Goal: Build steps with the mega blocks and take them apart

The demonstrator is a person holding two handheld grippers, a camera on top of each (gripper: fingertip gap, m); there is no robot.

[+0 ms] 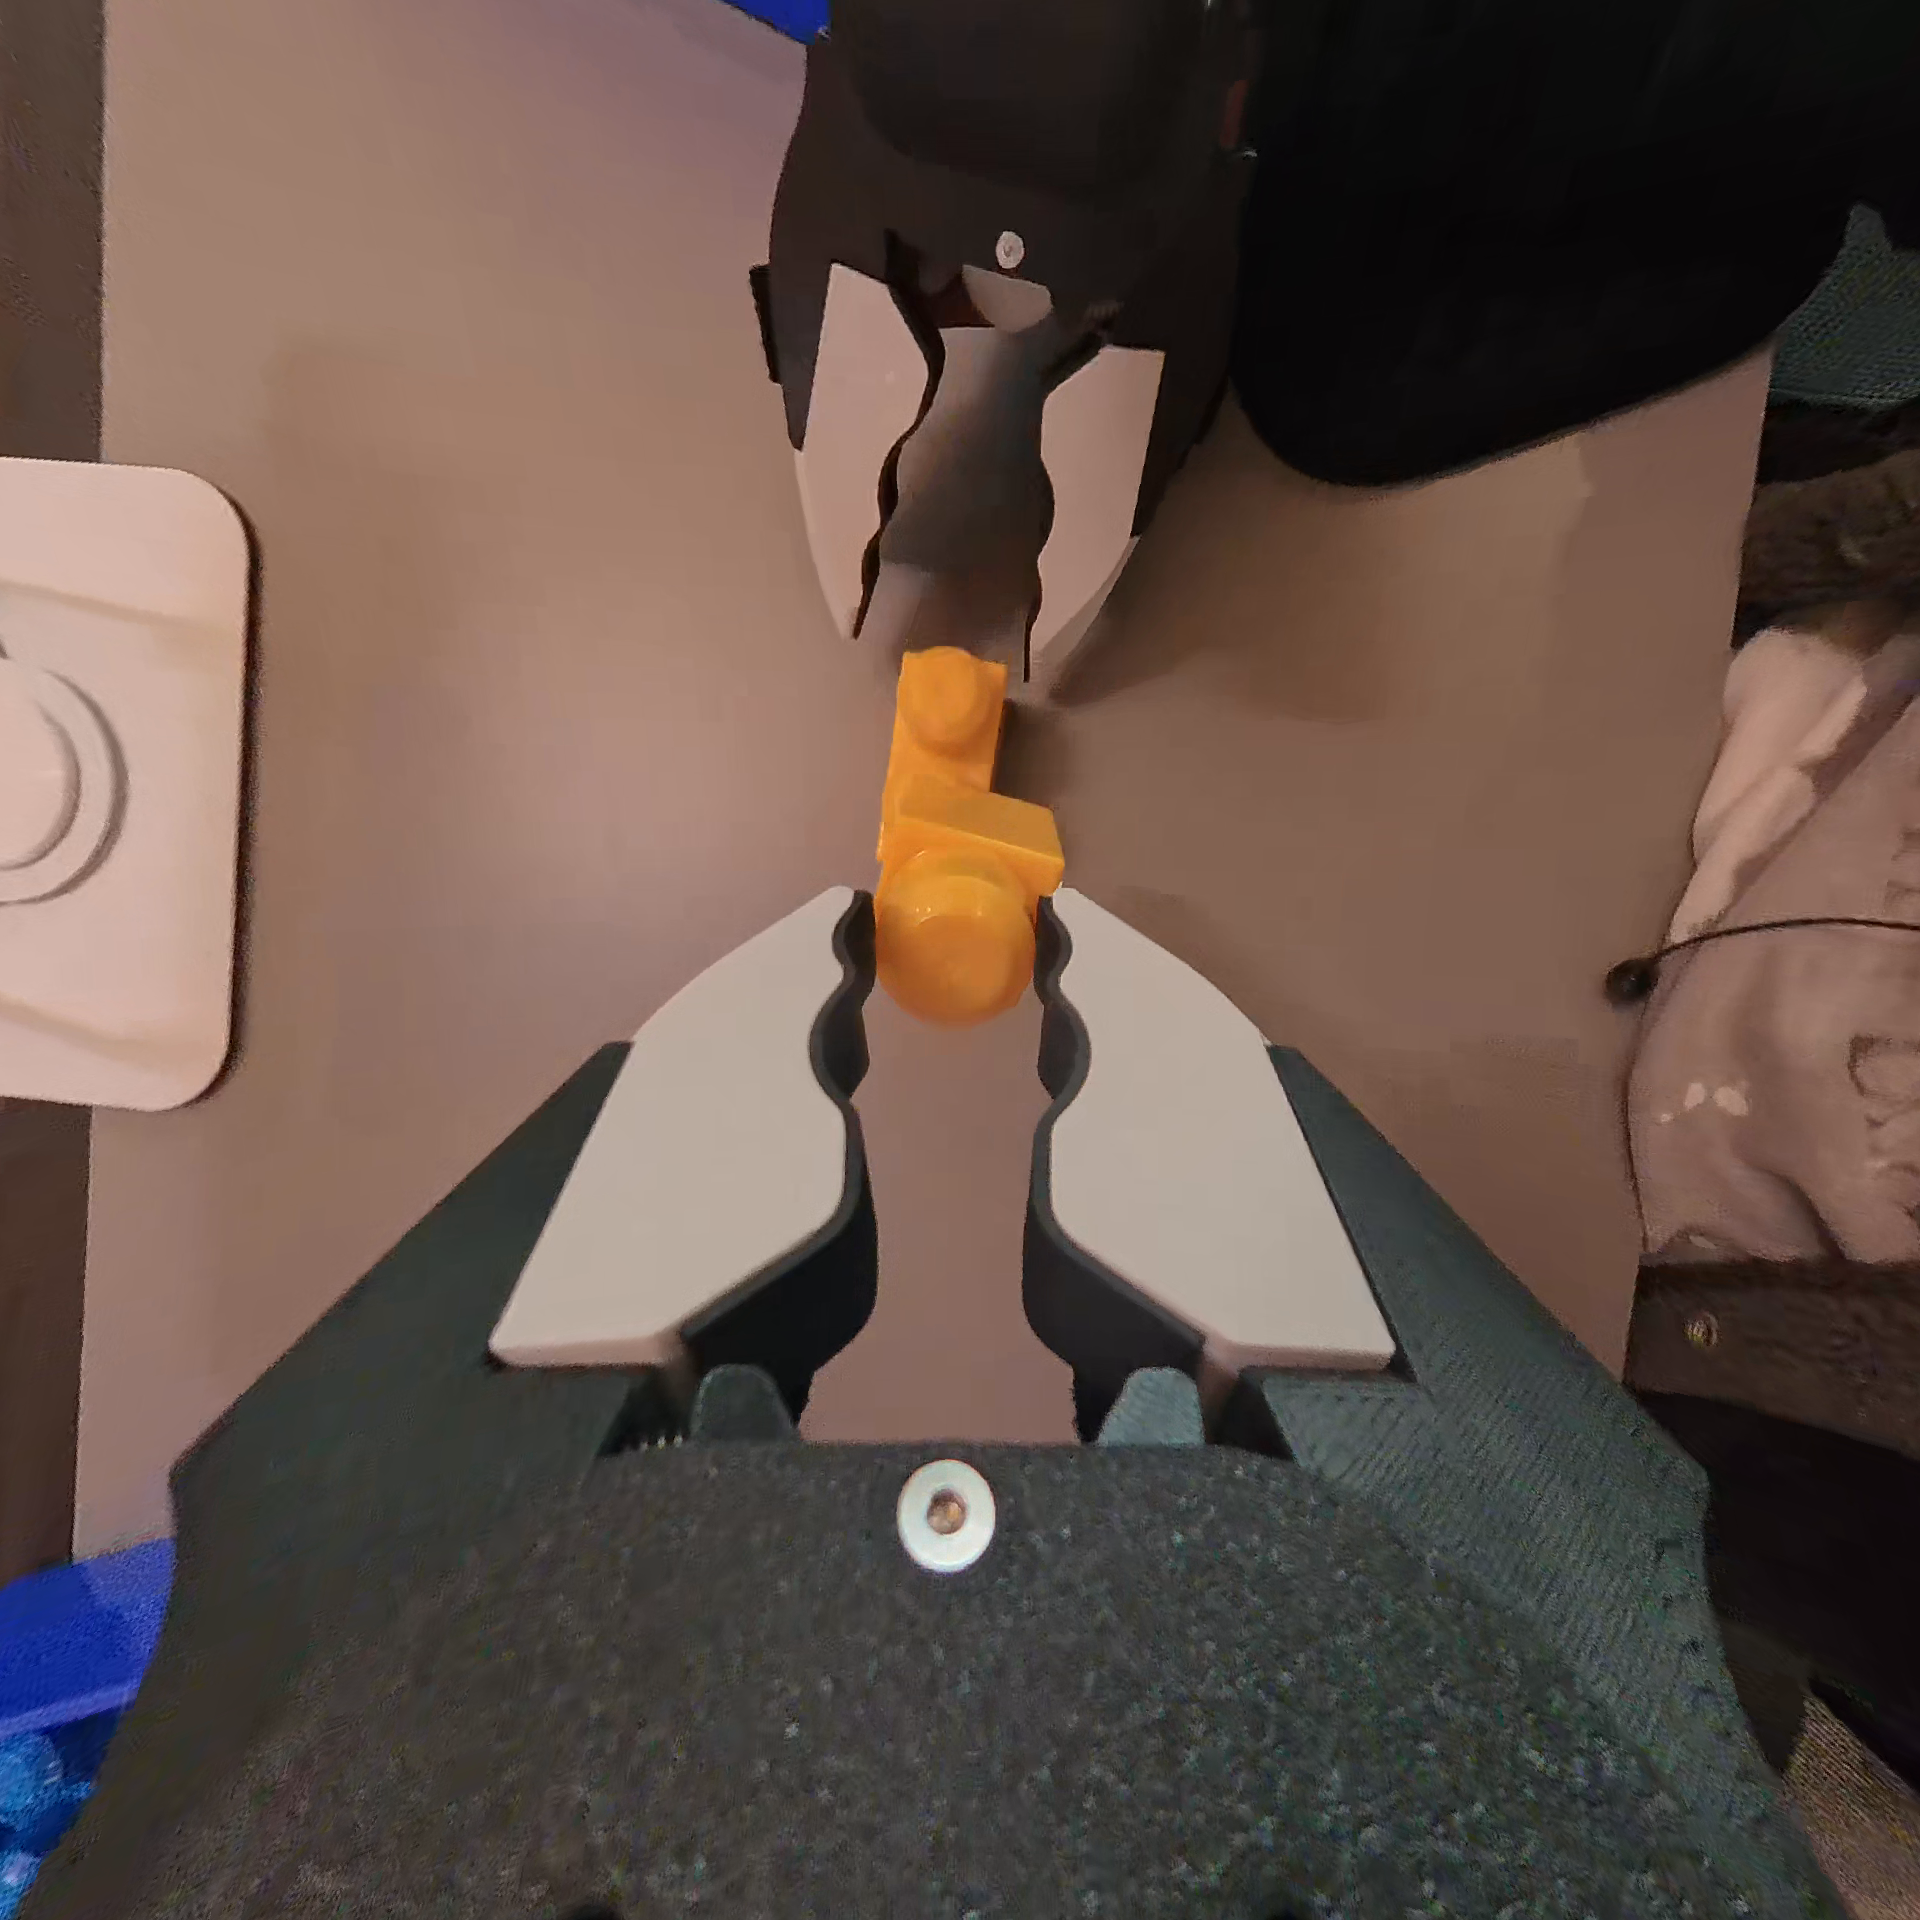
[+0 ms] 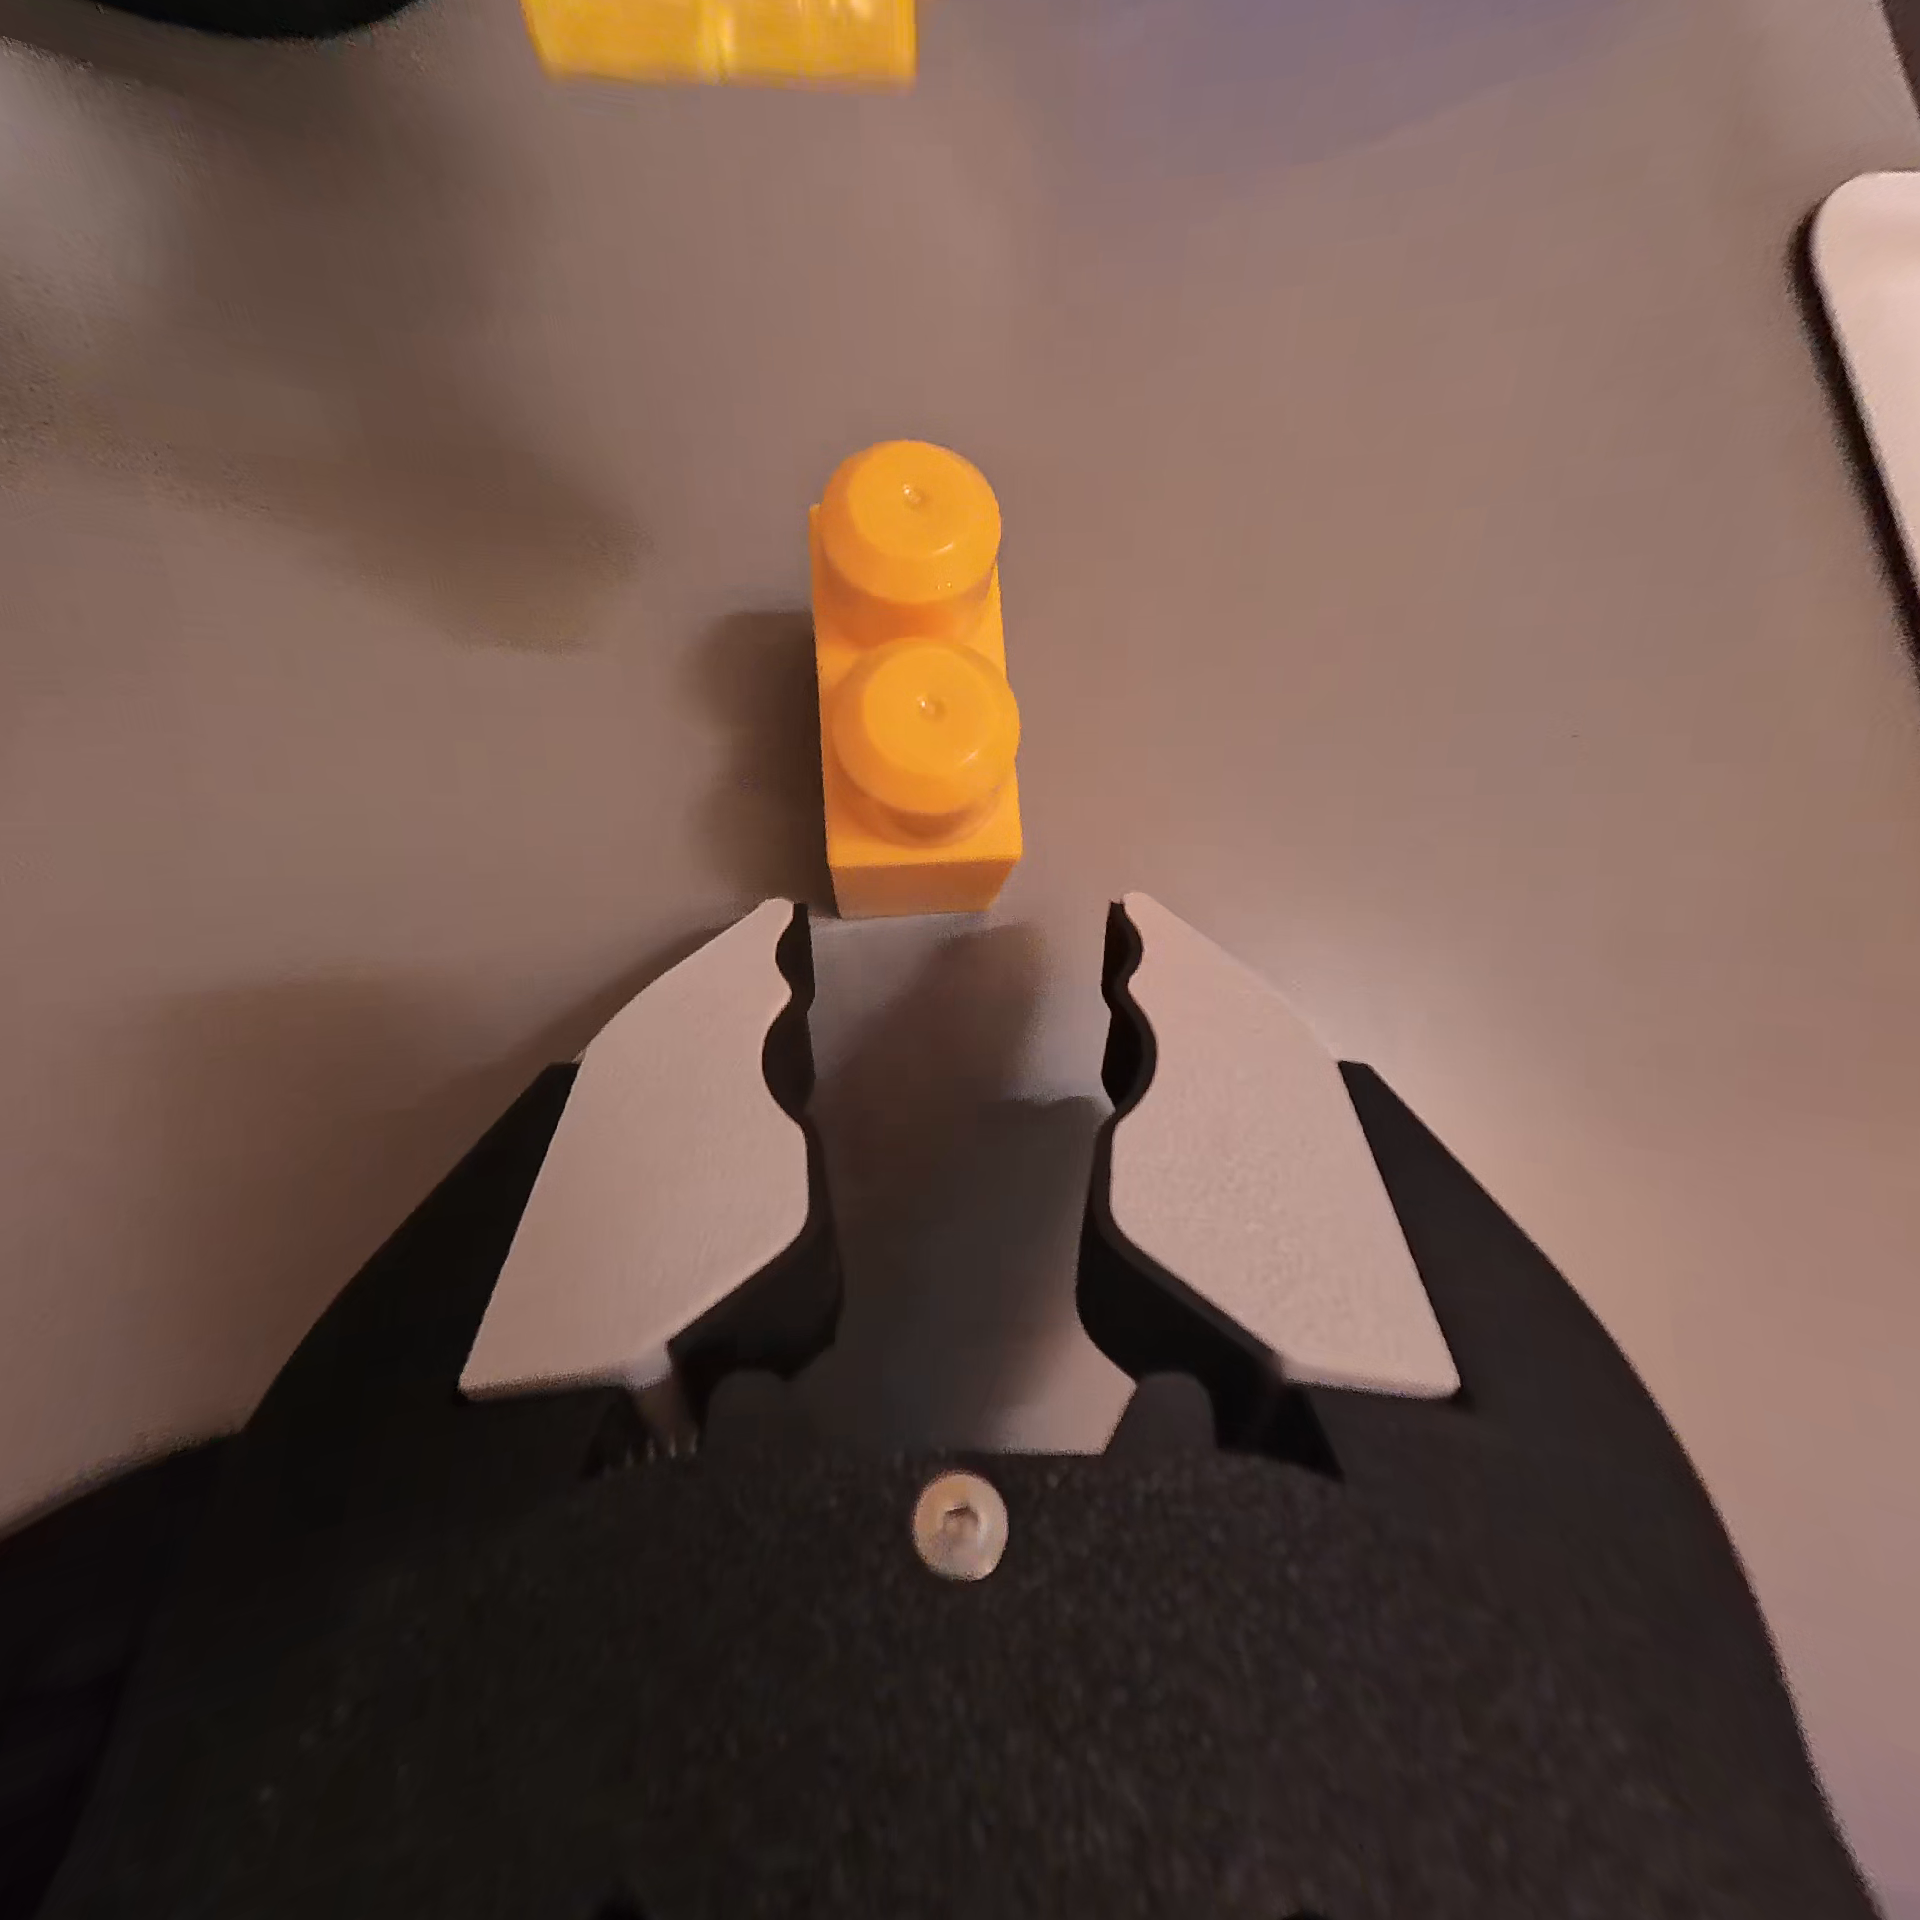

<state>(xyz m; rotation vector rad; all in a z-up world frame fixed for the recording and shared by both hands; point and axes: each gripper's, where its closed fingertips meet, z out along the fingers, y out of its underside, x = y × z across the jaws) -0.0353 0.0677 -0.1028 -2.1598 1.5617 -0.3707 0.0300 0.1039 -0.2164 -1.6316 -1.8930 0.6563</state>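
Observation:
My left gripper (image 1: 951,909) is shut on the round stud of an orange mega block (image 1: 977,831), whose body points away from me. Just beyond it, a second orange block (image 1: 951,717) lies on the grey table (image 1: 468,520). In the right wrist view this is a two-stud block (image 2: 914,727) standing studs up. My right gripper (image 2: 956,914) is open and empty, its tips just short of that block's near end. It faces my left gripper from across the block in the left wrist view (image 1: 940,639). A blurred yellow block (image 2: 717,42) shows at the top edge.
A white rounded-corner pad (image 1: 104,779) lies at the table's left side and also shows in the right wrist view (image 2: 1870,364). Pale and dark fabric (image 1: 1818,935) is piled past the table's right edge. A blue object (image 1: 62,1662) is at the lower left. A dark sleeve (image 1: 1507,208) is behind the right gripper. Some 15 cm of space lies between my two pairs of fingers.

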